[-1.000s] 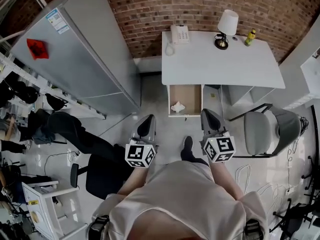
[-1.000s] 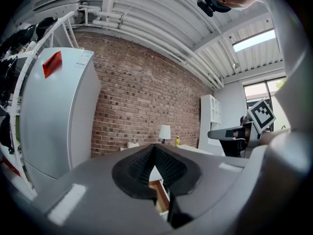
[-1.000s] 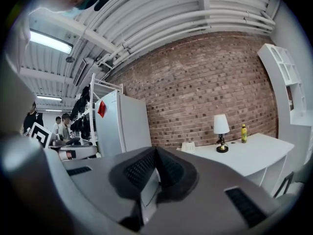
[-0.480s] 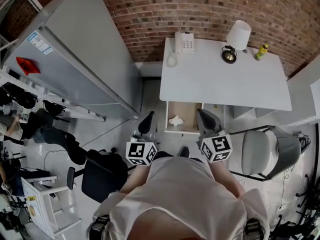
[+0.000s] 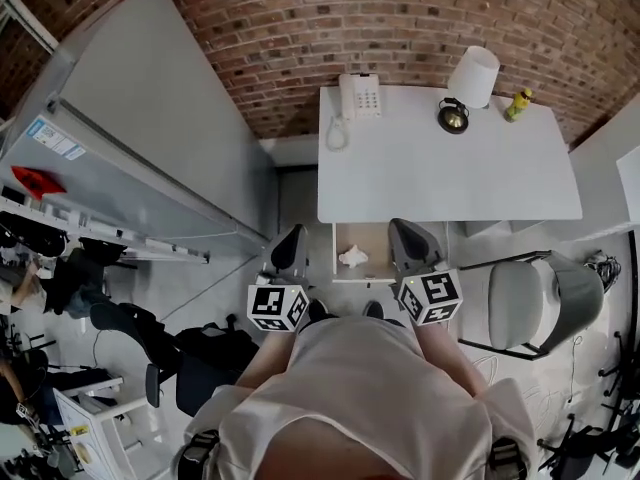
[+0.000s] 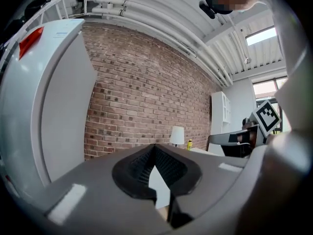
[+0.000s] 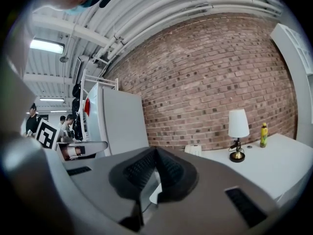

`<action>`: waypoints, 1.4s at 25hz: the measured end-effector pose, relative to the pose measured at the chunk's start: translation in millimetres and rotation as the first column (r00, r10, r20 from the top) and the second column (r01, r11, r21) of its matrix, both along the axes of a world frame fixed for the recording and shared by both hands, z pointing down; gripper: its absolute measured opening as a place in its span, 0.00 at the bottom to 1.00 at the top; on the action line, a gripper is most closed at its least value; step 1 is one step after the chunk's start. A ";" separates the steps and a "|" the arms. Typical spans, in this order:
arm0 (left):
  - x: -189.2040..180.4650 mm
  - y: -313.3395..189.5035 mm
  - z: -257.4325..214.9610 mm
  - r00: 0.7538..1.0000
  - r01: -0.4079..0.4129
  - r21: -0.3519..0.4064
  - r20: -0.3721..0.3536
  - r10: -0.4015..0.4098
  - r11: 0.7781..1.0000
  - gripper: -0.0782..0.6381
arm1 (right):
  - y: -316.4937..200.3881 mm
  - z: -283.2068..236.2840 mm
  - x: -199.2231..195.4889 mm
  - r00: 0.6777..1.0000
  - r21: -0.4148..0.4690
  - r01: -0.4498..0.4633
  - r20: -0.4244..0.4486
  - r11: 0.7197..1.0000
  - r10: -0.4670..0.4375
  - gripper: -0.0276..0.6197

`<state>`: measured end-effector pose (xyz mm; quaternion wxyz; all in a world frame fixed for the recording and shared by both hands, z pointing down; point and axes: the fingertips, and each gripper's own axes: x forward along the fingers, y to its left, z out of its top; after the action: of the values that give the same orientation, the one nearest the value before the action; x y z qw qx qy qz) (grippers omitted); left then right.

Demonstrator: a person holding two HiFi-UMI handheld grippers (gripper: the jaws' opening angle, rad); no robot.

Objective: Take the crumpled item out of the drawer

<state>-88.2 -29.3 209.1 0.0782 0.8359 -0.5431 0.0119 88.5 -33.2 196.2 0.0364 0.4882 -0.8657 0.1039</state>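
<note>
- Spanning the back of the room, a brick wall (image 5: 400, 18) runs behind everything else.
- Tall grey cabinet (image 5: 150, 138) stands at the left, against that wall, with a red patch on its far left side.
- White tabletop (image 5: 440, 168) sits against the wall, right of the cabinet.
- Grey chair (image 5: 540, 303) stands to the right, near the tabletop's front edge.
- Drawer (image 5: 342, 236) hangs pulled open under the left part of the tabletop's front edge, showing a pale wood floor.
- Left claw (image 5: 292, 234) hovers just left of the drawer, outside it. Its own view shows the pads meeting at the tip with nothing between them.
- Right claw (image 5: 400, 228) hovers at the drawer's right edge. Its jaws are pressed together and empty.
- Lamp (image 5: 470, 78) with a white shade stands near the back of the tabletop, right of centre.
- White telephone (image 5: 360, 95) rests at the back left corner, its cord looping off to the left.
- Crumpled item (image 5: 352, 257), white, lies inside the drawer towards its left side, between the two claws and touched by neither.
- Yellow bottle (image 5: 518, 101) stands upright, right of the lamp.
</note>
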 end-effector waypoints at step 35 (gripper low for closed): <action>-40.1 -32.7 206.2 0.998 -0.065 -0.323 -0.026 0.060 0.944 0.12 | -33.7 224.2 -51.9 0.995 -0.359 -0.021 -0.098 0.933 -0.015 0.05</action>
<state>-128.2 -62.0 415.4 0.2182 0.8286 -0.5063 0.0970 36.6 -66.9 420.3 0.1678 0.4793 -0.8285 0.2362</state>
